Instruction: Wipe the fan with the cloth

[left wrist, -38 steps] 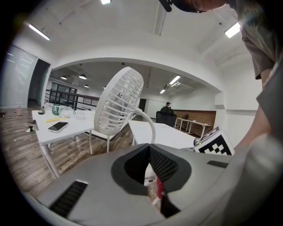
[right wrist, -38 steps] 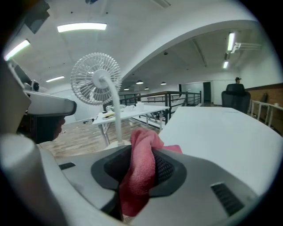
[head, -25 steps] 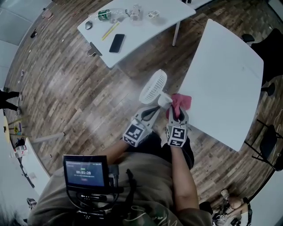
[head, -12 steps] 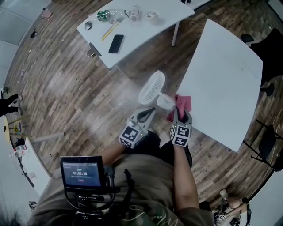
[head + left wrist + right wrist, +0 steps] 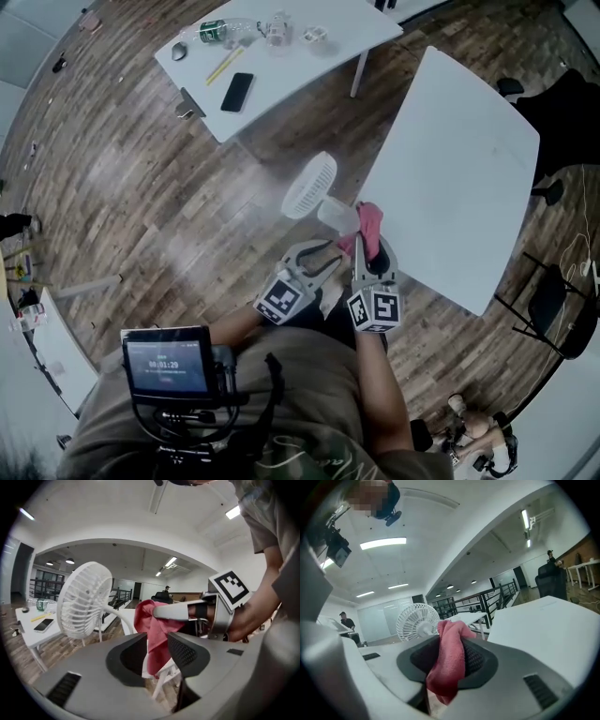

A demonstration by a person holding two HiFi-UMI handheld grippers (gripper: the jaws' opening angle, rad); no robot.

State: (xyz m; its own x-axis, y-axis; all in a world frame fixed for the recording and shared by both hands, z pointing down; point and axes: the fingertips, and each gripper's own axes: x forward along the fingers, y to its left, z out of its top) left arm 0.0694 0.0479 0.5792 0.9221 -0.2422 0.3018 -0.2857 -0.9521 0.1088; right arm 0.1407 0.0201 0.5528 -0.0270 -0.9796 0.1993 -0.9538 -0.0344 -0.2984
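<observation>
I am gripping the cloth (image 5: 368, 222) in my right claw (image 5: 449, 660) beside the fan (image 5: 309, 185), while my left claw (image 5: 157, 653) has just been opening, pinching nothing.

The fan (image 5: 86, 599) looks like smooth white plastic with a faint sheen and a ribbed grille. The cloth (image 5: 154, 630) is pink fabric with a soft, nubby weave, possibly microfibre. The right gripper (image 5: 449, 660) is matt grey plastic with dark cross-hatched pads (image 5: 474, 658). The floor (image 5: 159, 187) is brown wood plank, slightly glossy. The table (image 5: 459, 159) top is smooth matt white.
</observation>
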